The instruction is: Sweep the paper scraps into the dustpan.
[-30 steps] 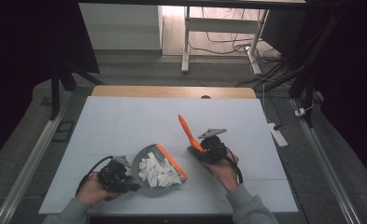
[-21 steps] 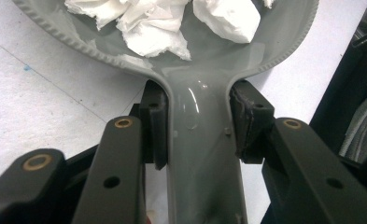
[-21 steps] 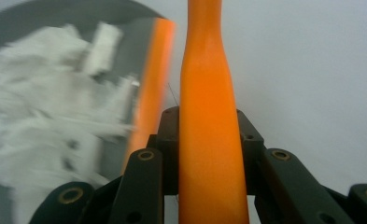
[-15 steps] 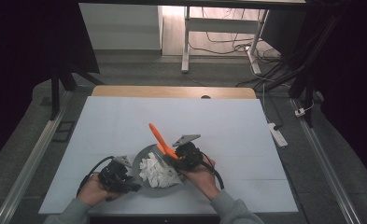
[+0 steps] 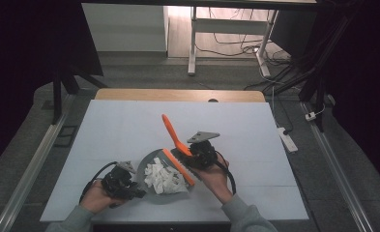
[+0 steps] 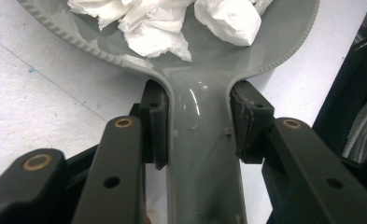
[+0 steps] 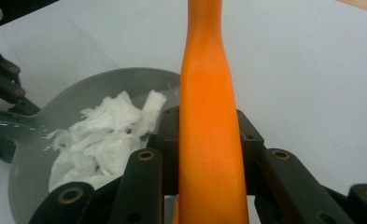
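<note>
A grey dustpan (image 5: 147, 166) lies near the table's front edge with several crumpled white paper pieces (image 5: 162, 178) in it. An orange strip (image 5: 179, 167) runs along its right edge. My left gripper (image 5: 131, 185) is shut on the pan's handle (image 6: 202, 154), both pads pressing its sides, with the paper (image 6: 158, 32) just ahead. My right gripper (image 5: 191, 155) is shut on an orange brush handle (image 5: 170, 128) that slants up and away at the pan's right side. In the right gripper view the handle (image 7: 209, 116) rises between the jaws, with the pan (image 7: 78, 95) and paper (image 7: 102, 140) to its left.
The pale table top (image 5: 129, 125) stretches back to a wooden far edge (image 5: 178, 94). A white power strip (image 5: 286, 137) lies on the floor beyond the right edge. Metal rails flank both sides, and a desk frame (image 5: 192, 43) stands behind.
My right gripper has carried the orange brush left, up to the dustpan's right edge, and lifted a little. The left gripper and the pan have stayed put.
</note>
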The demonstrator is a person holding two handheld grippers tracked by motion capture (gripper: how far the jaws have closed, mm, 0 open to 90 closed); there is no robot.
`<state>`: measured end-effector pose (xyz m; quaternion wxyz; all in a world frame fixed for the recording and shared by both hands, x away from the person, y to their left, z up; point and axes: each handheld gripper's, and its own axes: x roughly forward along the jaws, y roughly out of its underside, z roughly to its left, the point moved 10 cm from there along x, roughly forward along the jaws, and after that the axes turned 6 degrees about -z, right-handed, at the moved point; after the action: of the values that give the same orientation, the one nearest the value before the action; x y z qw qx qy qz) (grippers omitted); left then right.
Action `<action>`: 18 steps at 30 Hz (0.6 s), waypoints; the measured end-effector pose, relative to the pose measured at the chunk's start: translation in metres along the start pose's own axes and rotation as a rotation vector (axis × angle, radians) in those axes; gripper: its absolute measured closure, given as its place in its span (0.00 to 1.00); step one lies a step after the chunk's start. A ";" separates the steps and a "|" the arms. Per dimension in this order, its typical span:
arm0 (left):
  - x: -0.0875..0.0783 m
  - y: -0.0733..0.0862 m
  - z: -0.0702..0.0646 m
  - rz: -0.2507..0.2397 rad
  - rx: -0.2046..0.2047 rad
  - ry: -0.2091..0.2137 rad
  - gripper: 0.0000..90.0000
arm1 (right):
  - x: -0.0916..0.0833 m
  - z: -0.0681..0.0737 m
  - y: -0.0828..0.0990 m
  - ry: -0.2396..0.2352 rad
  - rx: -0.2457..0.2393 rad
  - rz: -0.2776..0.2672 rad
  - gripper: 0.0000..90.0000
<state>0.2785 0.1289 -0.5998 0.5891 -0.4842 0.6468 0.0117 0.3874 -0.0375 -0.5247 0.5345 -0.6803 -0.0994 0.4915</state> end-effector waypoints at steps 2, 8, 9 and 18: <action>0.000 0.000 0.000 -0.004 0.001 0.002 0.68 | -0.003 -0.006 0.000 0.006 0.011 -0.008 0.78; 0.001 0.000 0.001 -0.020 -0.005 0.014 0.68 | -0.008 -0.014 0.001 0.013 0.020 -0.012 0.78; 0.000 0.000 0.002 -0.022 -0.005 0.013 0.68 | -0.008 -0.015 0.001 0.015 0.021 -0.013 0.78; -0.002 -0.002 0.003 -0.053 -0.009 0.013 0.68 | -0.015 -0.023 0.002 0.027 0.025 -0.019 0.78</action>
<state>0.2816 0.1303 -0.5978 0.5828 -0.5039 0.6376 -0.0043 0.3972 -0.0630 -0.5196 0.5487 -0.6793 -0.0926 0.4785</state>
